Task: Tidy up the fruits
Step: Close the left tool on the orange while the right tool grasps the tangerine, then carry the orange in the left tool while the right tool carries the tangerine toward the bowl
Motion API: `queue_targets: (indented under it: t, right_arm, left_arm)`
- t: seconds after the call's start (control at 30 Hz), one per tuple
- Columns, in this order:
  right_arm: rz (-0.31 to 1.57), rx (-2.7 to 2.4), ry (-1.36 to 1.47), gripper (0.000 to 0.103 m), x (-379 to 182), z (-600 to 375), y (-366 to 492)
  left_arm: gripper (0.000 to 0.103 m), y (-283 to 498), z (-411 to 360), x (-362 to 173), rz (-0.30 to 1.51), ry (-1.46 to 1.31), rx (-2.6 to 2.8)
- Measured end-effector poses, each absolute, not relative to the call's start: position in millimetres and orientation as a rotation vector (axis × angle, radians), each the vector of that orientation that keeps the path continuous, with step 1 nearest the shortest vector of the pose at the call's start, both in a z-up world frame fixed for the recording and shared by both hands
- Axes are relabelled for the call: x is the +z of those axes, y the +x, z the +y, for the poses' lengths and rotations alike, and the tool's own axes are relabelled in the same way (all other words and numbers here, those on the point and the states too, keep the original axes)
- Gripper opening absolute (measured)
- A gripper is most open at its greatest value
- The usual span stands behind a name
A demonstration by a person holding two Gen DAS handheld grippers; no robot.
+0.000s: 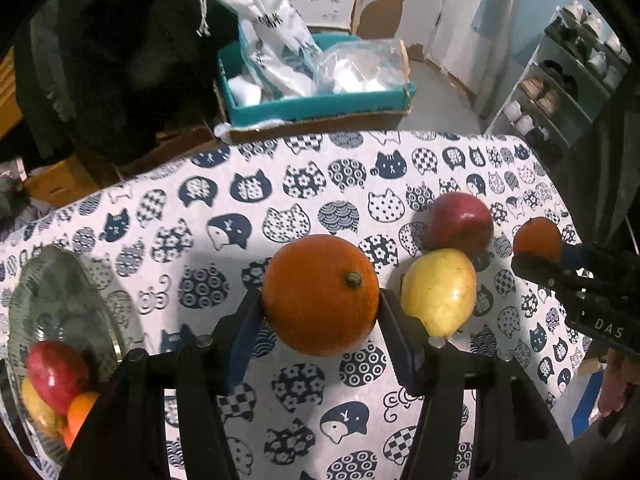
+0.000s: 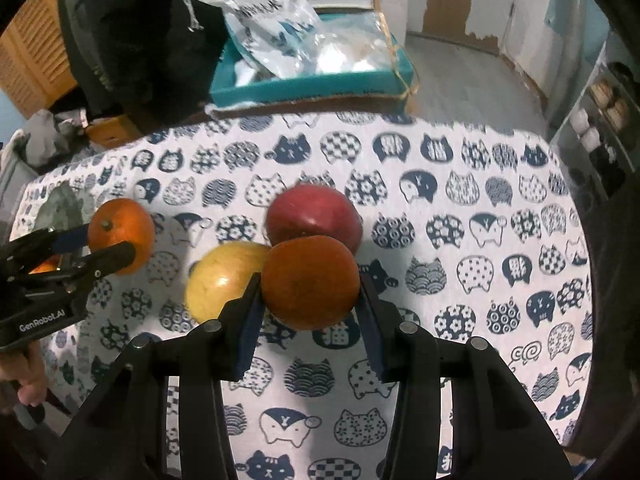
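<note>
Oranges sit in both my grippers at once. My left gripper is clamped on the stemmed orange, its blue pads pressed against the two flanks, stem nub turned up and to the right. My right gripper is closed on the second orange, which hides part of the red apple behind it and sits just beside the yellow fruit; those two lie touching each other on the cat-print tablecloth.

What the coming move turns on, as I judge it, is the glass plate. It lies at the far left edge of the cloth, to the left of my left jaws, already carrying a red fruit, a yellow one and a small orange piled at its near rim. My left hand is much the nearer, with open cloth between its orange and the plate. My right hand is well apart from it, with the yellow fruit and my own left gripper in the way, so I expect the left orange goes first. Both fruits are round, so no long axis matters for the set-down; rolling off the pile is the risk.
</note>
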State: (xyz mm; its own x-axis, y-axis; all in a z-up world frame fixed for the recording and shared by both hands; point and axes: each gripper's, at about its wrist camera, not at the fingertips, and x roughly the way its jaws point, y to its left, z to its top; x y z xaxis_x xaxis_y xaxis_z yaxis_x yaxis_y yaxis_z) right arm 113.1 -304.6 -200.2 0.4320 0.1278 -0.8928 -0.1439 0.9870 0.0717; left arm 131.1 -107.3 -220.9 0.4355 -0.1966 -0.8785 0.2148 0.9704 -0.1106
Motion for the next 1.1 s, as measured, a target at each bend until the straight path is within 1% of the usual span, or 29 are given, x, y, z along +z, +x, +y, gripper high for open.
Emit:
queue_targets:
  t: [0.47, 0.7, 1.1]
  right_arm:
    - [0.976, 0.237, -0.049, 0.044, -141, -266, 102]
    - [0.928, 0.286, -0.067, 0.044, -120, -240, 98]
    - [0.898, 0.372, -0.103, 0.044, -105, -185, 101]
  left_arm:
    - [0.060, 105, -71, -162, 0.974, -0.039, -0.230]
    - [0.060, 93, -48, -142, 0.939, -0.073, -0.206]
    - [0.060, 76, -6, -119, 0.872, -0.101, -0.147]
